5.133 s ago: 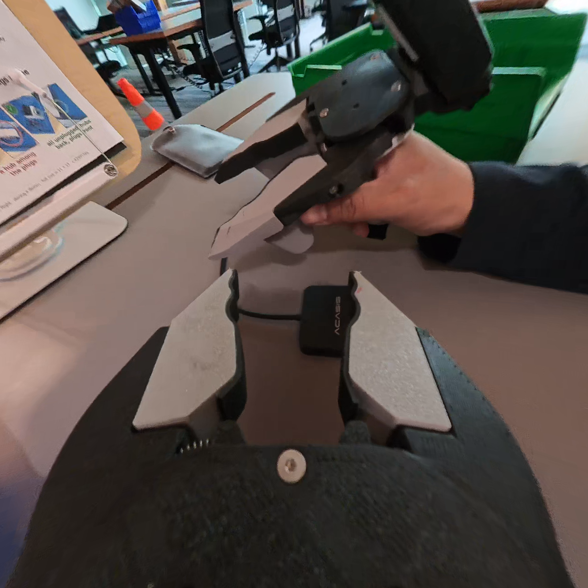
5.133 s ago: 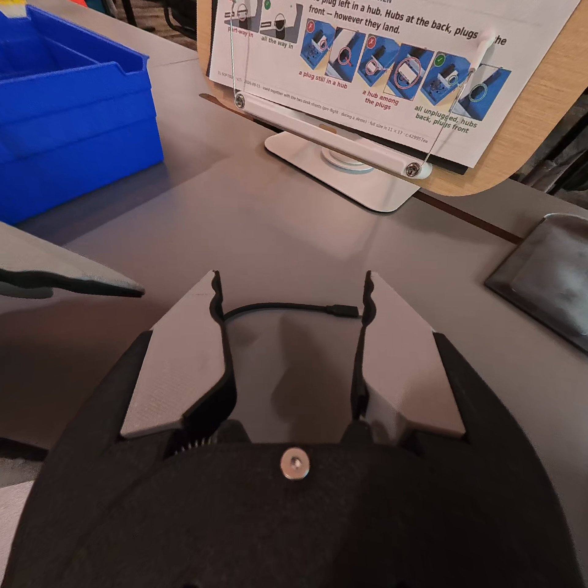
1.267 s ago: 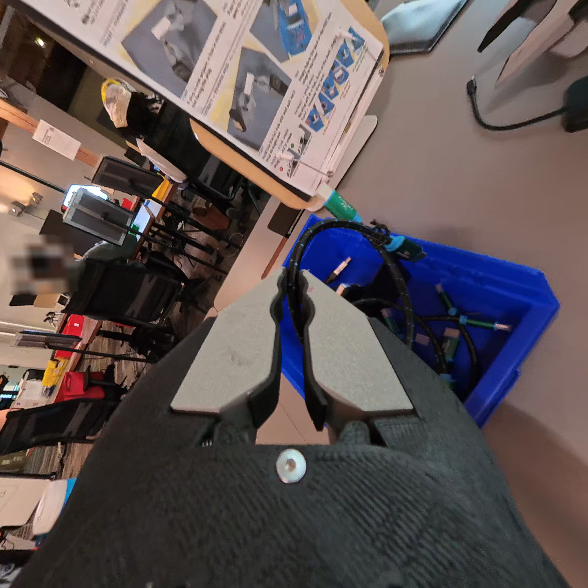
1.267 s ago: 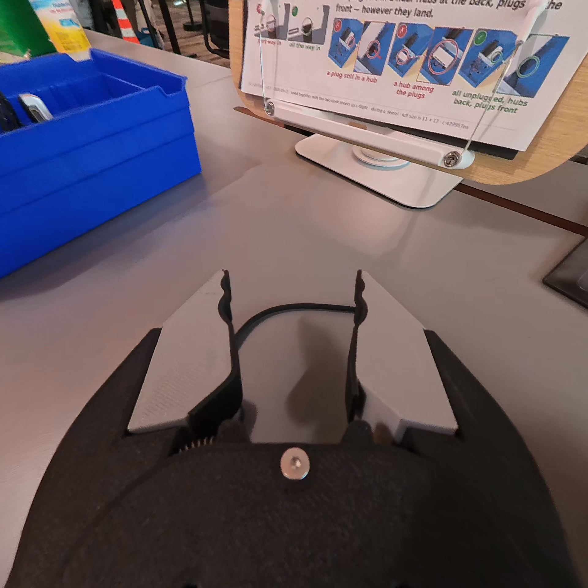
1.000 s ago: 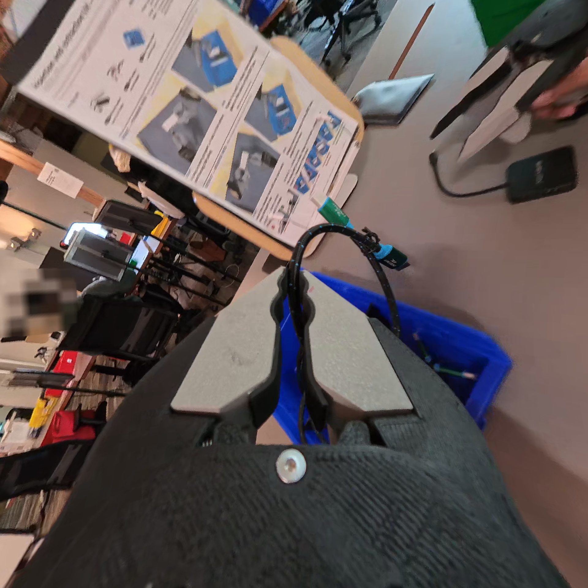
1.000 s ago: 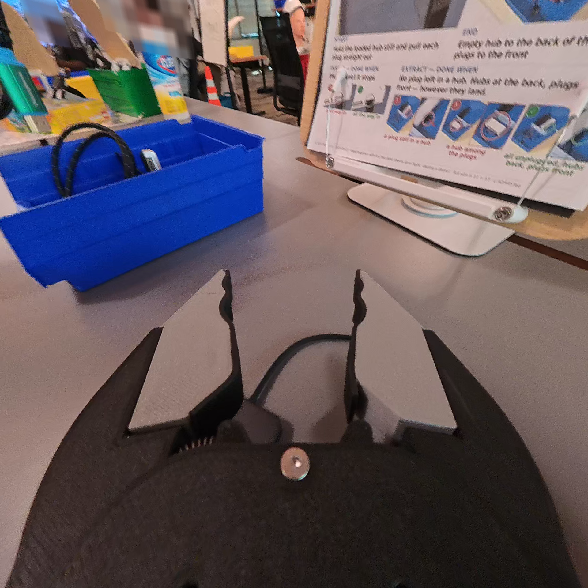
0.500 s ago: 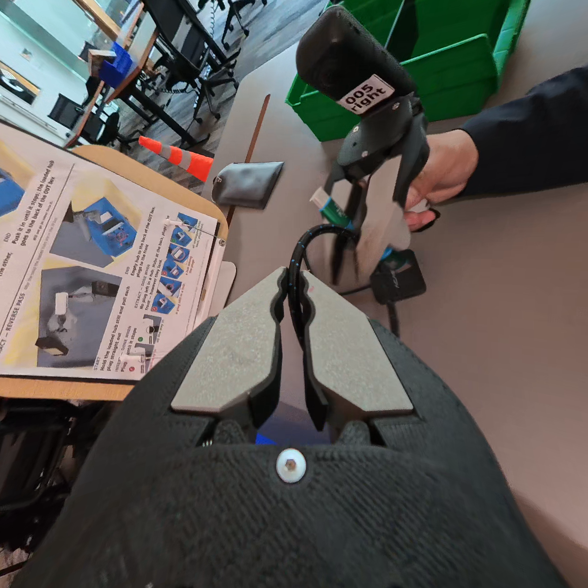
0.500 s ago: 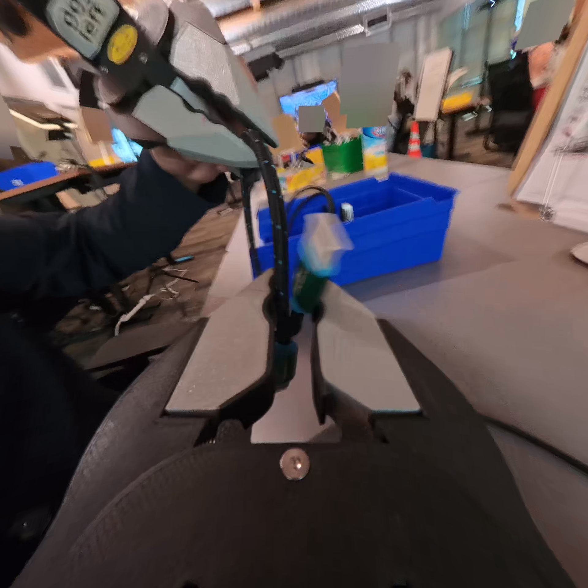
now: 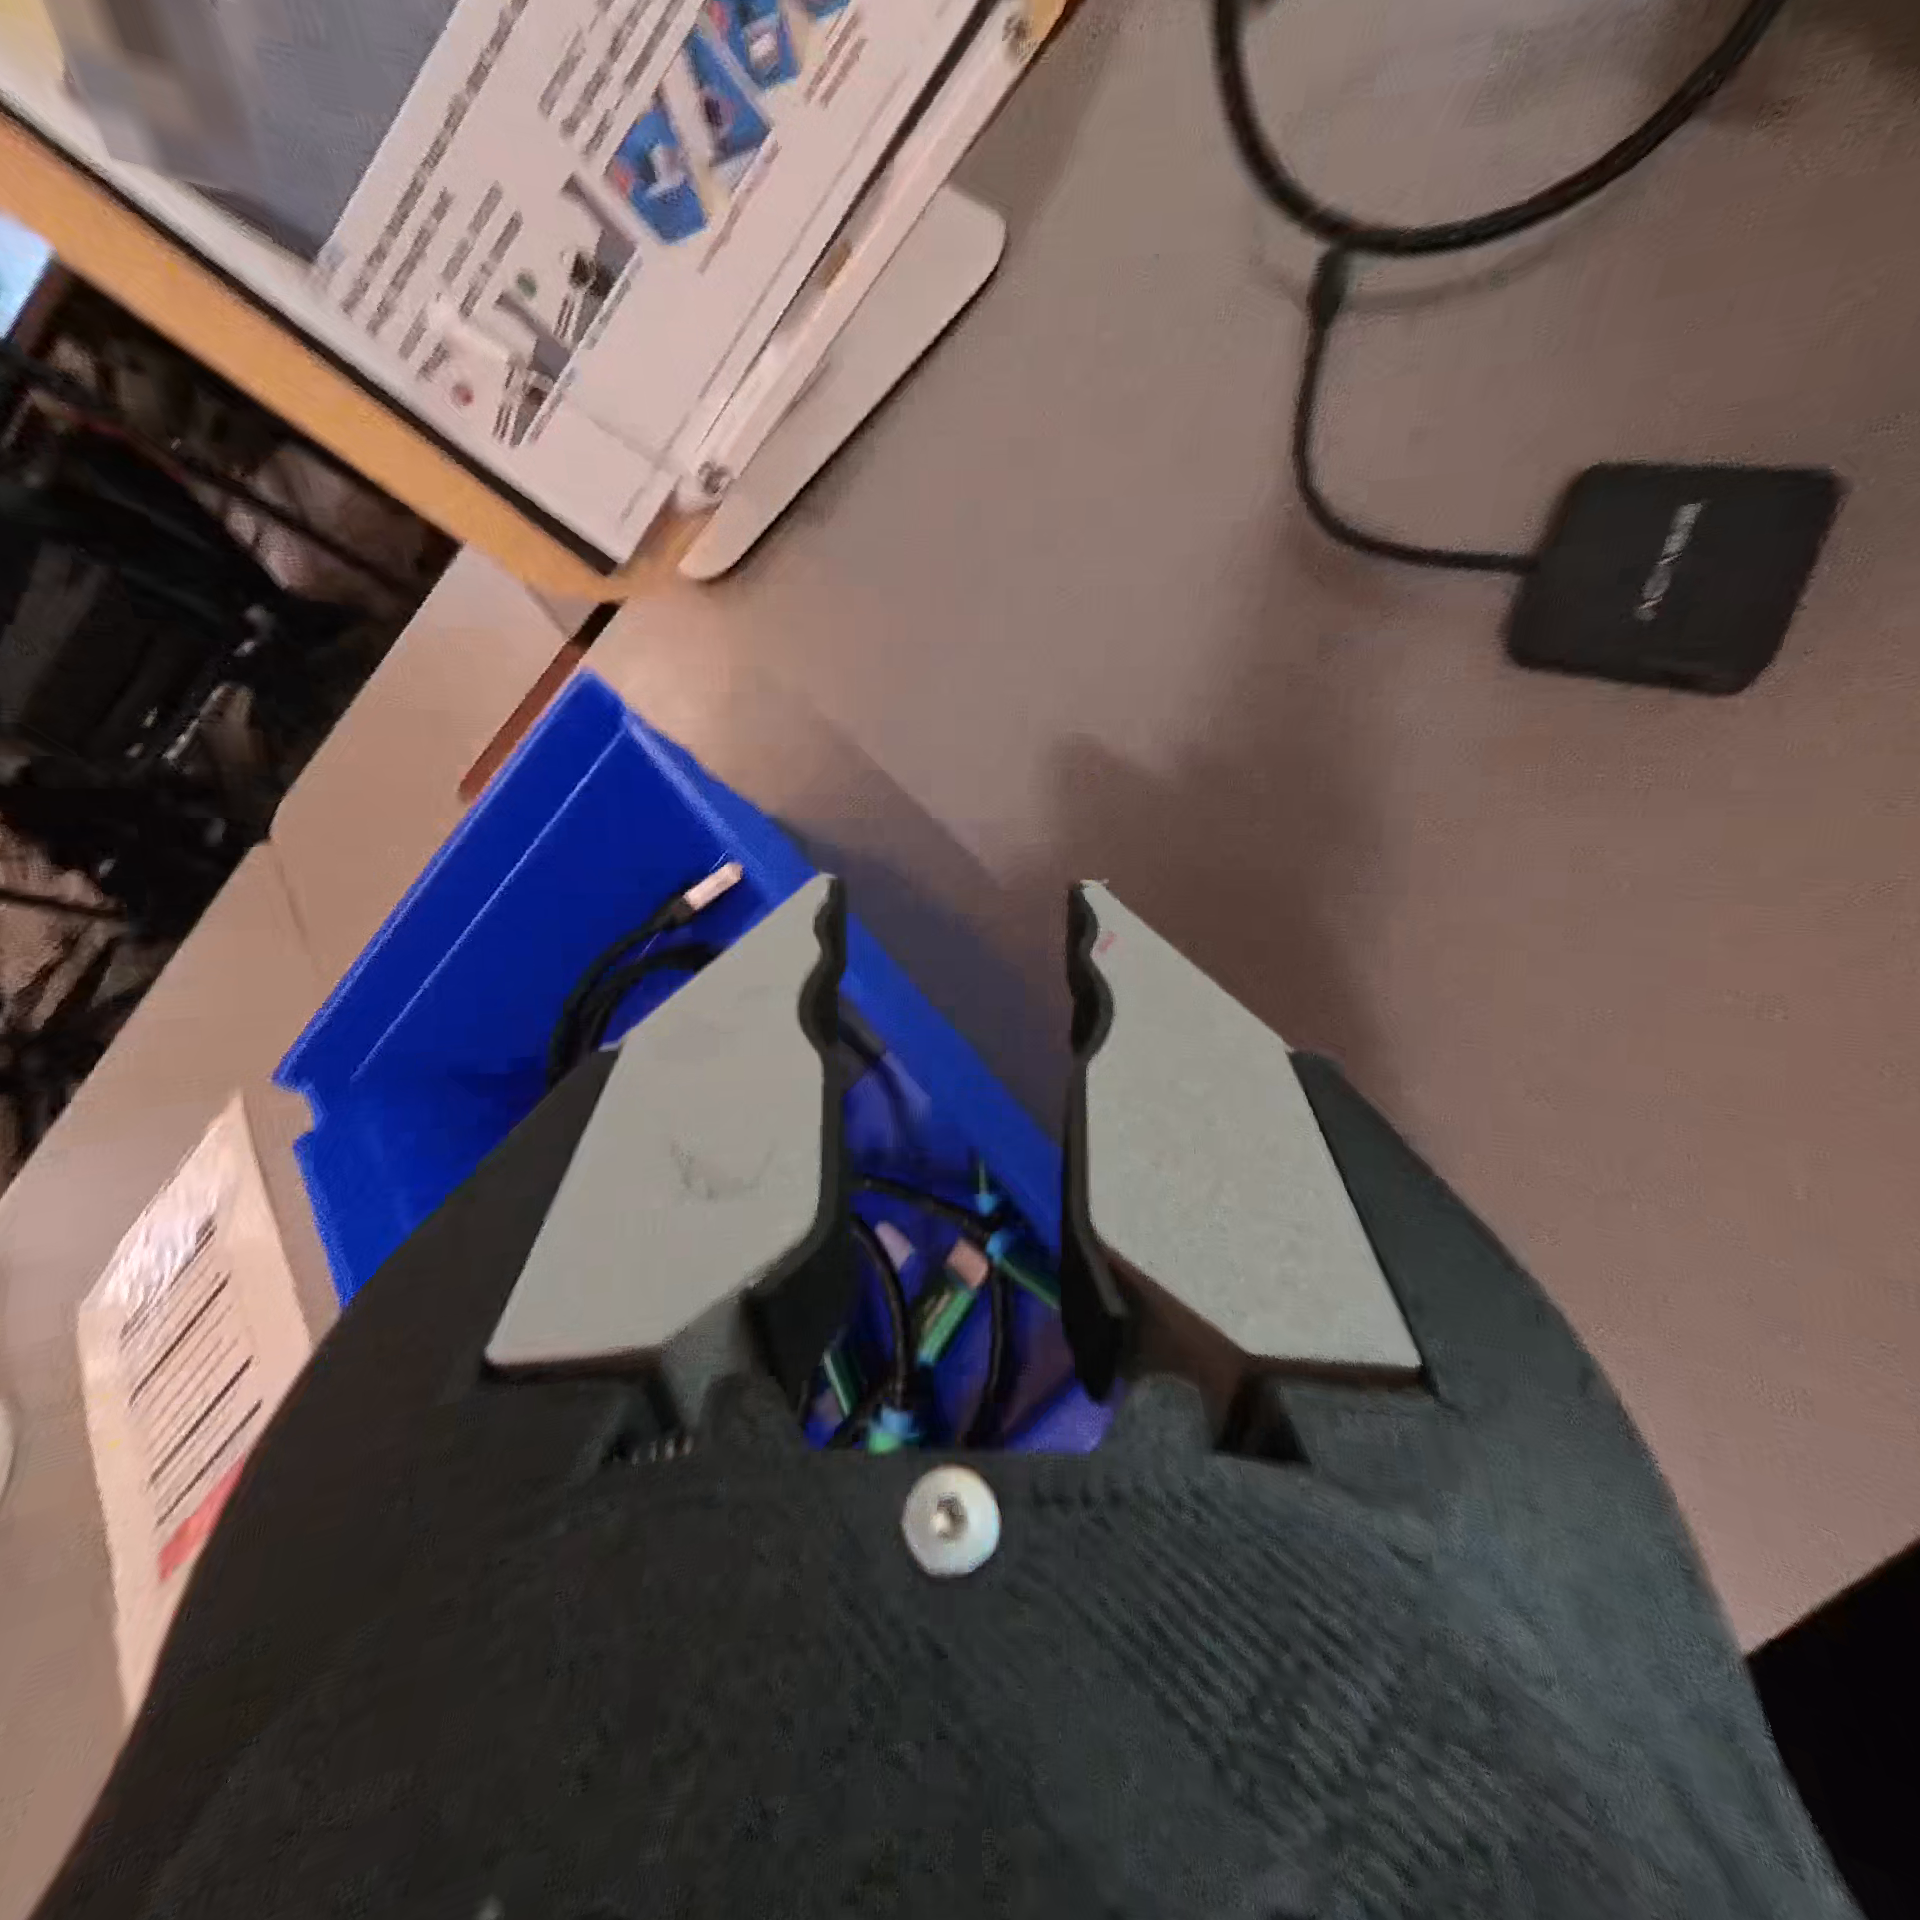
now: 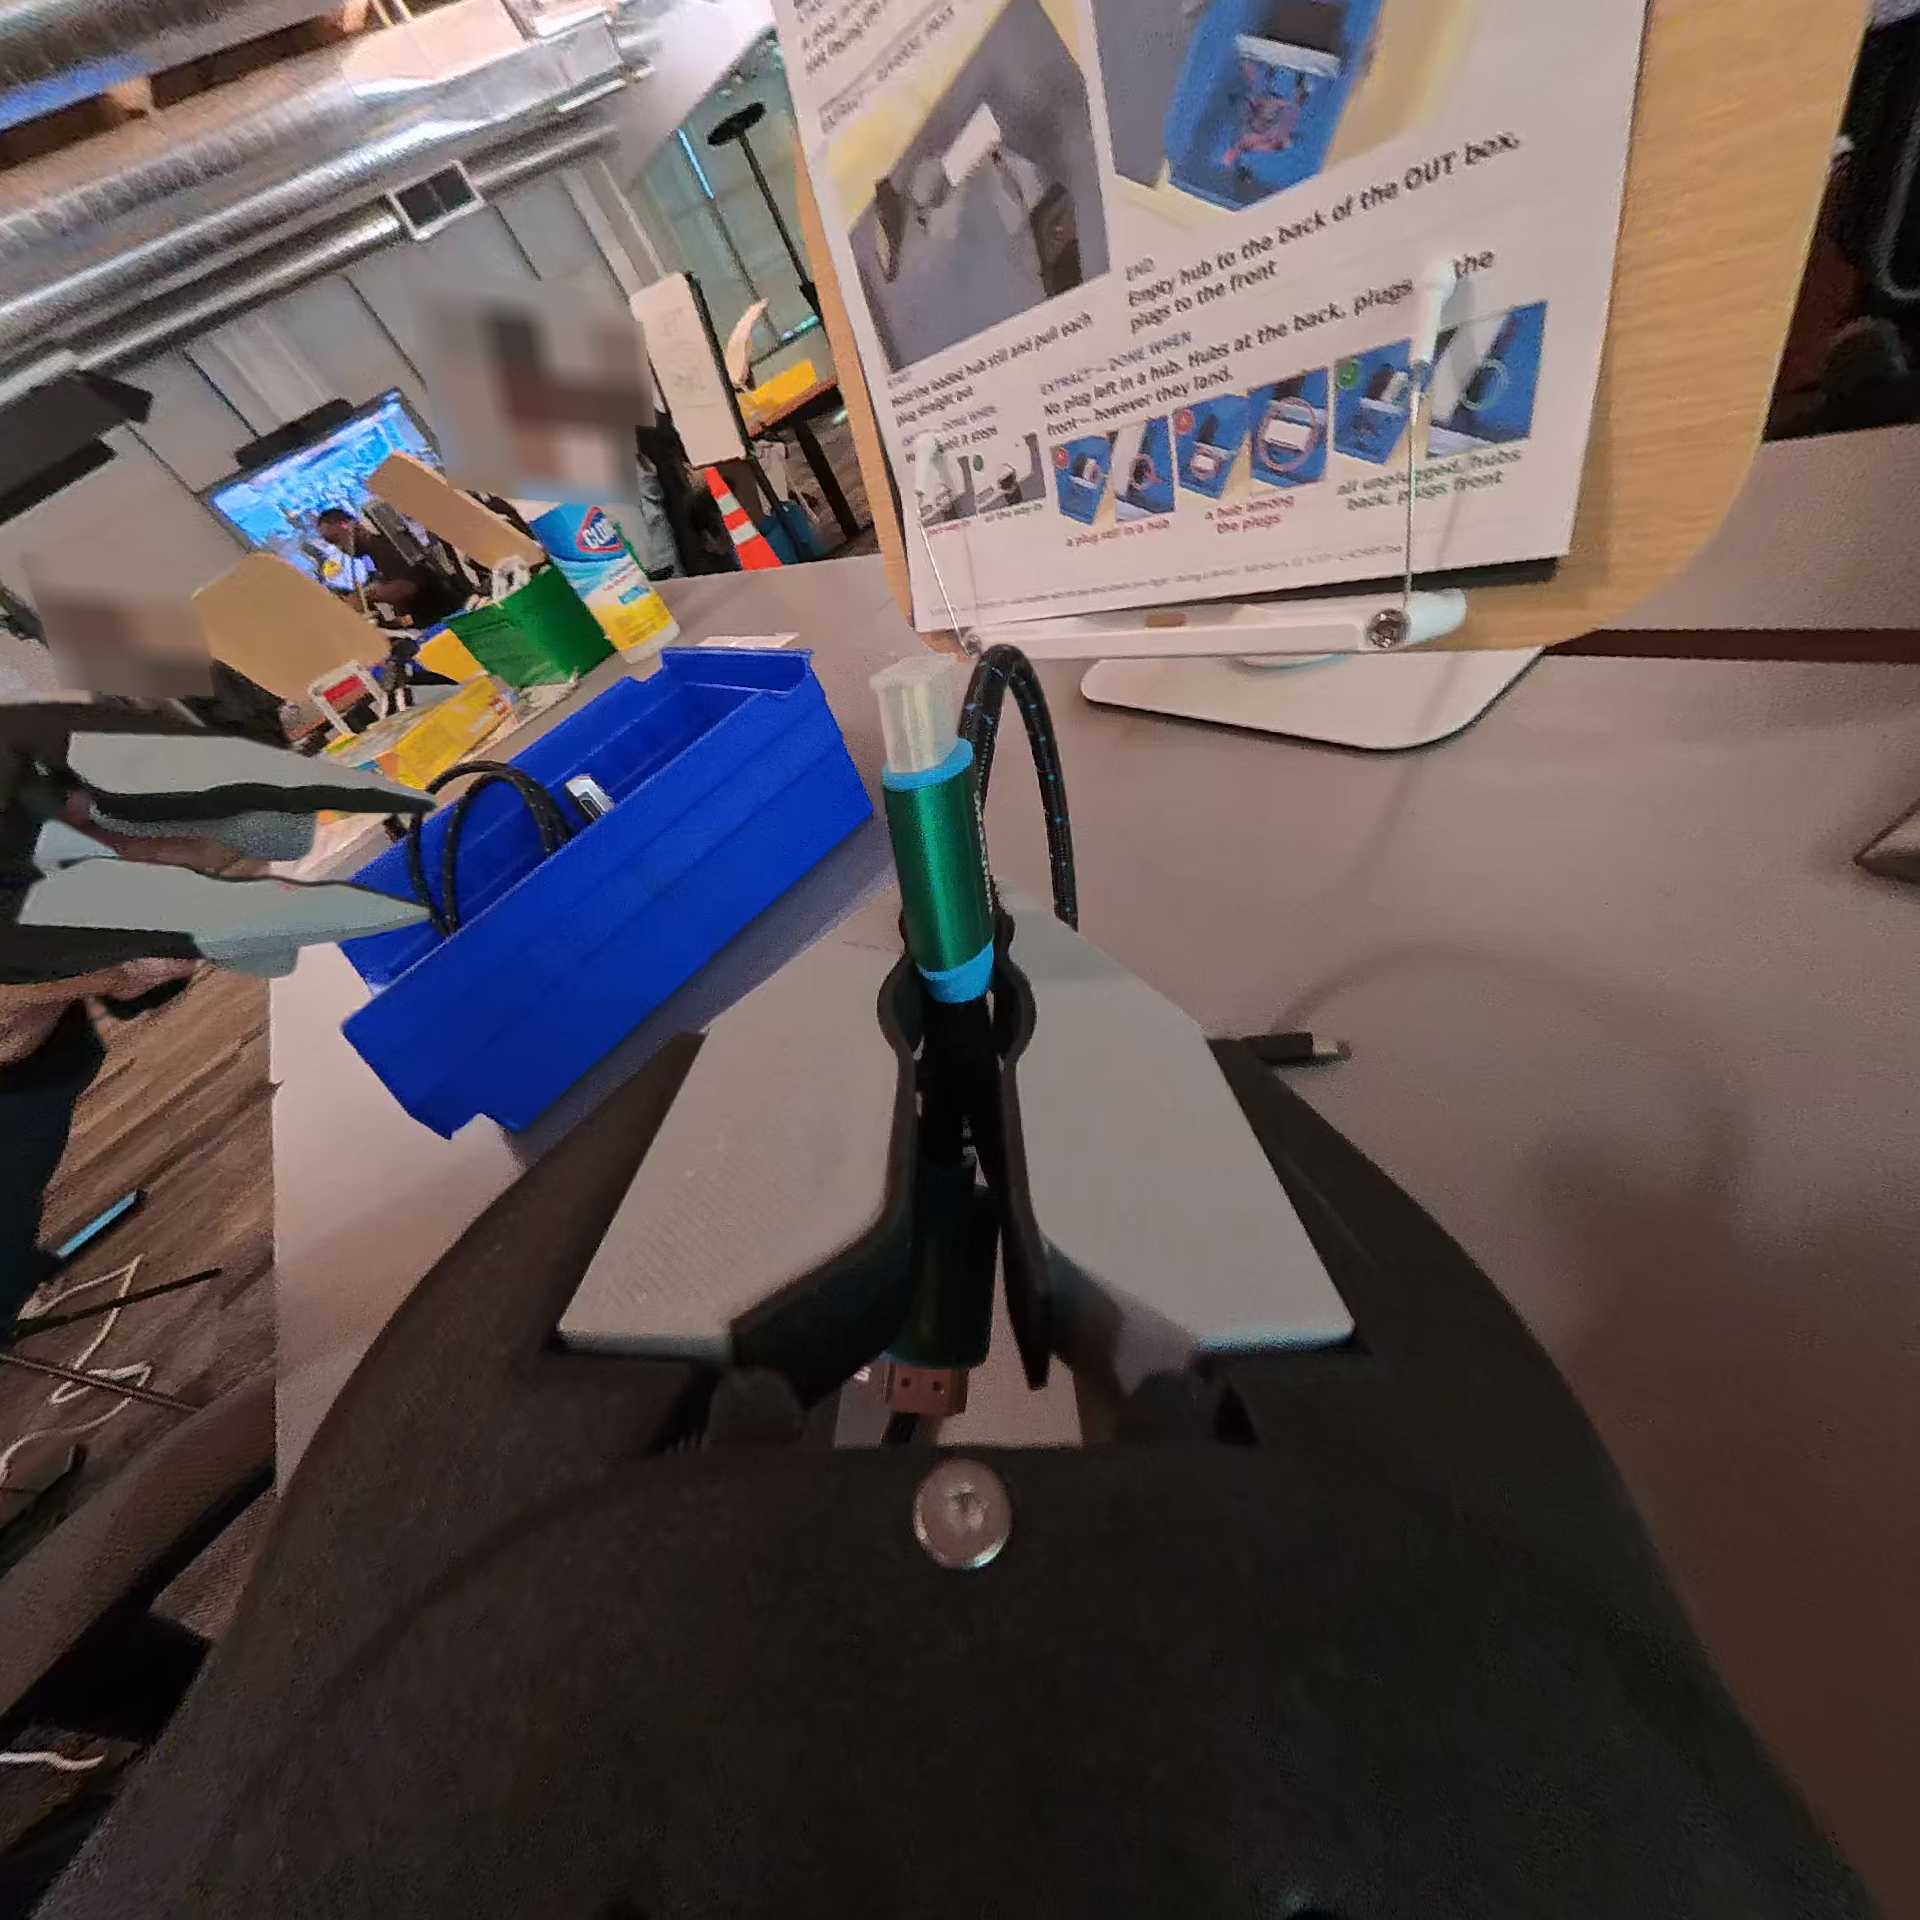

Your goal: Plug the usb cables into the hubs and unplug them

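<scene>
My right gripper (image 10: 956, 997) is shut on a black braided cable (image 10: 1042, 774), just below its green plug (image 10: 935, 862), which has a clear cap and stands upright above the fingertips. A second plug end hangs between the jaws near the palm. My left gripper (image 9: 953, 904) is open and empty, hovering over the near end of a blue bin (image 9: 499, 987) that holds several cables with green plugs (image 9: 940, 1314). In the right wrist view the left gripper (image 10: 229, 842) shows open beside the blue bin (image 10: 644, 894). A black hub (image 9: 1673, 577) with its cord lies on the grey table.
An instruction board on a white stand (image 9: 831, 343) stands at the table's back; it also shows in the right wrist view (image 10: 1299, 675). A printed sheet (image 9: 177, 1371) lies left of the bin. The table edge runs near the bin. Office clutter stands beyond. My hands' fingertips stand some 25 cm from each other. About 15 cm separates my right fingertips from the black hub (image 9: 1673, 577).
The left gripper let go of the braided cable, opened and swung back over the blue bin. The right gripper now holds that cable alone, turned toward the board.
</scene>
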### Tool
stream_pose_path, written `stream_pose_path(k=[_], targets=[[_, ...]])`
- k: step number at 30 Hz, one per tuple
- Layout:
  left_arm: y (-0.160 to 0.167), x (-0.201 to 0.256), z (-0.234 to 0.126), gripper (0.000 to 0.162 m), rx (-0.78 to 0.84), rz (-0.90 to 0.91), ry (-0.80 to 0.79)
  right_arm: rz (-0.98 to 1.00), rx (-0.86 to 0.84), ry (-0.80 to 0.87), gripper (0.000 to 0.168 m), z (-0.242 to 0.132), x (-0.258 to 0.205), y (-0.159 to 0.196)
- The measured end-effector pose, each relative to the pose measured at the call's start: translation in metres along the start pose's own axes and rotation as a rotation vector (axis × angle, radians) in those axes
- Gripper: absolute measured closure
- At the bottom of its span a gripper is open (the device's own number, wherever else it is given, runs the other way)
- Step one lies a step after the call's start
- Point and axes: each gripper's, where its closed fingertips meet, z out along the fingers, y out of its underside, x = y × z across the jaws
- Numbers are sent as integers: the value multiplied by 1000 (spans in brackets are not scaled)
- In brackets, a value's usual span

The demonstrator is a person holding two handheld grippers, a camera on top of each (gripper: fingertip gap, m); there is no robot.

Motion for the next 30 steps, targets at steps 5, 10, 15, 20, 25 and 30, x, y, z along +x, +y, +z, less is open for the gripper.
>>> stream_pose_path(k=[5,10,15,20,25,30], targets=[[45,-12,9,119,-80,-61,-31,32,-11,7,163,3,5,6],[61,-18,26,122,-92,-107,12,51,-10,35,163,5,16,11],[64,-26,26,109,-97,-119,33,79,-13,39,163,6,21,14],[76,-41,26,111,-115,-157,20,53,-40,42,163,8,18,18],[83,-51,21,110,-141,-169,-20,35,-42,18,163,10,10,18],[26,-4,4,118,39,-113,103,36,2,-3,163,11,4,10]])
